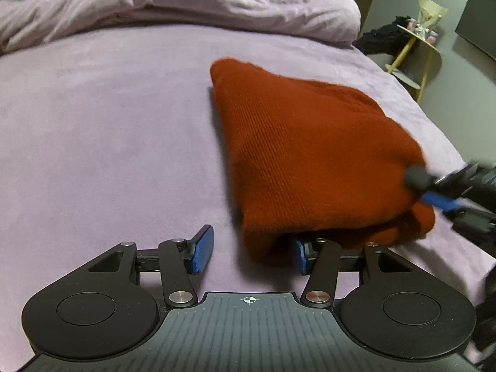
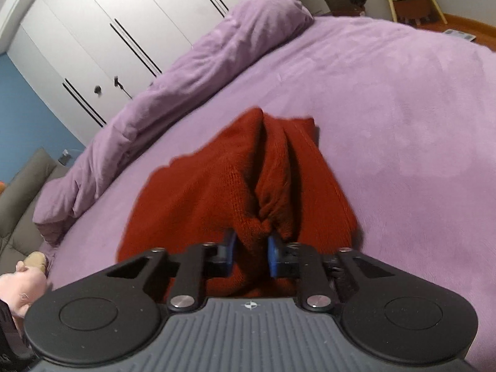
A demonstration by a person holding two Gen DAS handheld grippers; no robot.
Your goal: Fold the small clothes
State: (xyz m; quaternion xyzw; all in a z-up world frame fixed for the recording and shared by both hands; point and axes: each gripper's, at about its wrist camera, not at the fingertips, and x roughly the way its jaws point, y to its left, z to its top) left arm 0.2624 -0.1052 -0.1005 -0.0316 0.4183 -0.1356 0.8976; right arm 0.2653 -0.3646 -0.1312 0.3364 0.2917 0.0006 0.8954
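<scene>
A rust-red knitted garment (image 1: 307, 155) lies bunched on the purple bed sheet (image 1: 108, 130), right of centre. My left gripper (image 1: 252, 249) is open at the garment's near corner; the cloth drapes over its right pad and the left pad (image 1: 203, 249) is bare. My right gripper (image 1: 434, 192) comes in from the right edge, blurred, and pinches the garment's right end. In the right wrist view my right gripper (image 2: 250, 248) is shut on a gathered bunch of the red garment (image 2: 235, 179), which is lifted into a ridge.
A rolled purple duvet (image 1: 173, 6) lies along the far side of the bed. A yellow-legged side table (image 1: 418, 49) stands beyond the bed's right edge. White wardrobe doors (image 2: 124, 31), a grey sofa (image 2: 24, 192) and a pink soft toy (image 2: 21, 288) show to the left.
</scene>
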